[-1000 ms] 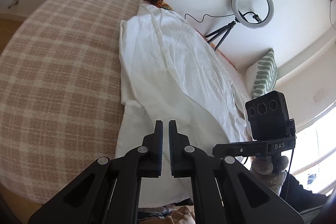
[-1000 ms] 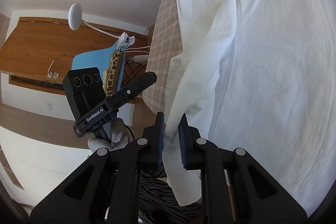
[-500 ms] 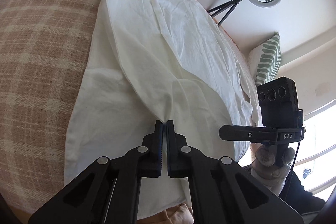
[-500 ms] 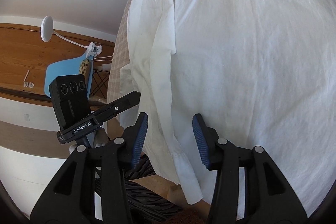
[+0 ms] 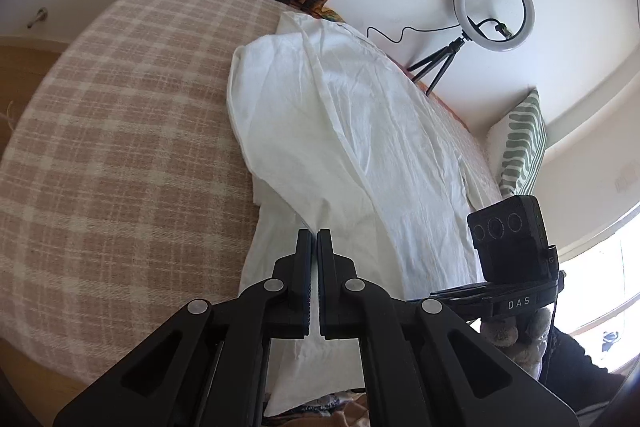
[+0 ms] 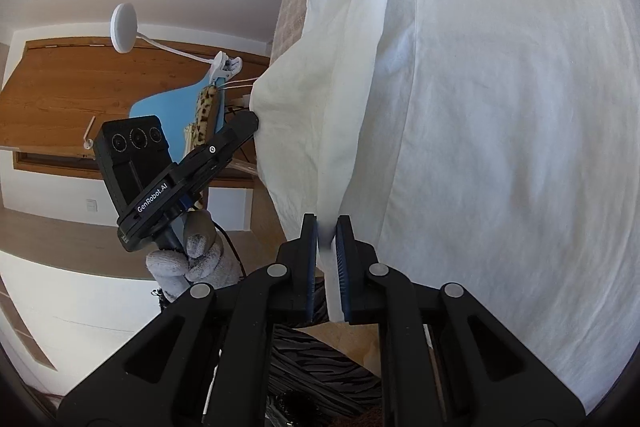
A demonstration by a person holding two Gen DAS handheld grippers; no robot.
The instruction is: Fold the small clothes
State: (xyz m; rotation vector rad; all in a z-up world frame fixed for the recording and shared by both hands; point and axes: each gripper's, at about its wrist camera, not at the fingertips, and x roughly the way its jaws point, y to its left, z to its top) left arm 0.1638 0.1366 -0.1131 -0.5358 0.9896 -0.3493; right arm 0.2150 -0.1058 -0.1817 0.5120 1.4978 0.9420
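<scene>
A white garment [image 5: 352, 131] lies spread on a bed with a beige plaid cover [image 5: 120, 147]; it fills the right wrist view [image 6: 500, 107]. My left gripper [image 5: 314, 239] is shut on a fold of the white cloth near the bed's front edge. It also shows in the right wrist view [image 6: 250, 121], pinching and lifting a corner of the cloth. My right gripper [image 6: 326, 227] is shut on a strip of the garment's edge, which runs between its blue pads [image 6: 344, 247]. The right gripper's body shows in the left wrist view [image 5: 508, 239].
A ring light on a tripod [image 5: 494, 11] and a green striped pillow [image 5: 520, 143] stand beyond the bed. A blue chair [image 6: 176, 107] and a wooden cabinet [image 6: 60, 87] are to the left of the bed. A dark striped item [image 6: 320, 367] lies below.
My right gripper, open half a second ago, has closed on the garment's edge. My left gripper stays shut and has pulled back from the bed, lifting its fold of cloth.
</scene>
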